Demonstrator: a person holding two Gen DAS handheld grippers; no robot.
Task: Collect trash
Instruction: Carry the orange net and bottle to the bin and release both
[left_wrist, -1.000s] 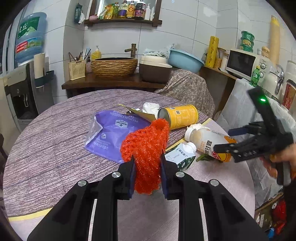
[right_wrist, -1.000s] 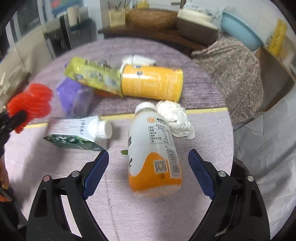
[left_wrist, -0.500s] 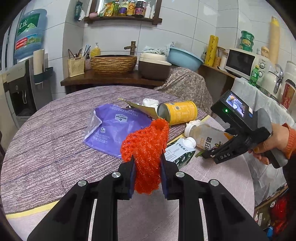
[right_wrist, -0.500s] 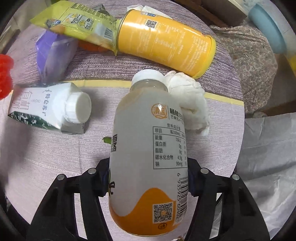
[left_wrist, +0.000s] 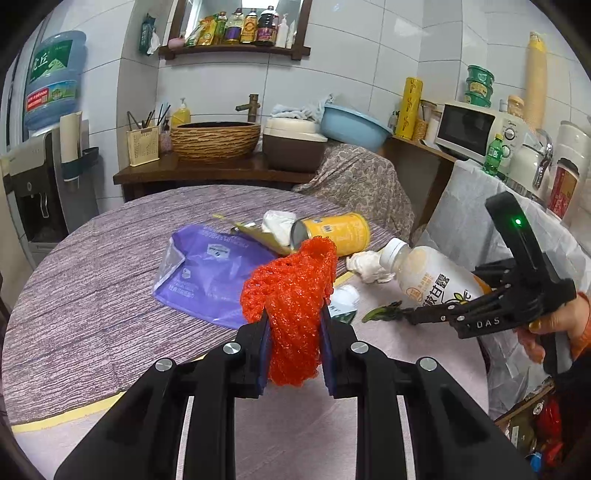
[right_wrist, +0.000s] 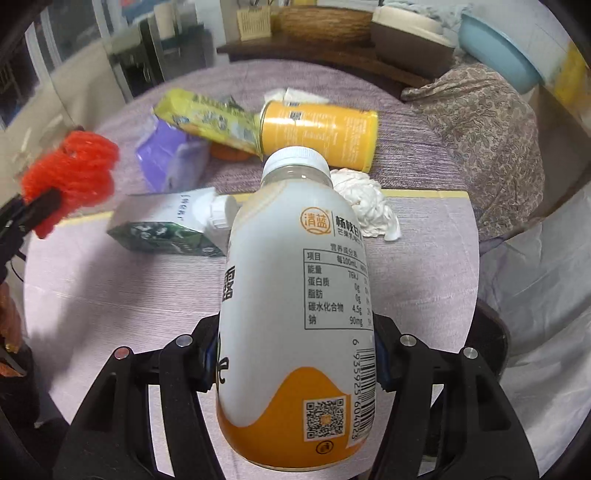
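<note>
**Where the round bench meets a tiled kitchen wall, both claws hold trash**

While litter lies across it, the round bench (left_wrist: 85, 266) shows a purple-grey woven cloth with a yellow stripe running over it. Behind stand white wall tiles, a dark wooden counter with a woven basket sink (left_wrist: 215, 139), a pale blue basin (left_wrist: 352, 125), a microwave (left_wrist: 476, 131) and a water dispenser (left_wrist: 44, 147) with its blue bottle.

On the cloth rest a glossy purple plastic pouch (left_wrist: 210, 273), a yellow-green foil snack bag (right_wrist: 207, 120), a yellow cylindrical can (right_wrist: 319, 133) on its side, a crumpled white tissue (right_wrist: 365, 208) and a green-and-white carton (right_wrist: 166, 229) with a white screw cap, lying flat.

Angled down toward the bench, the left claw (left_wrist: 293, 349) is narrowed onto a bright orange-red foam net (left_wrist: 291, 299), soft and knobbly, which bulges above the pads.

The right claw (right_wrist: 293, 356), gripped by a person's hand (left_wrist: 546, 328) in an orange cuff, points steeply down. Its jaws press both sides of a smooth white plastic bottle (right_wrist: 295, 295) with an orange base and white cap. In the left wrist view the bottle sits tilted above the cloth, cap toward the tissue.
</note>
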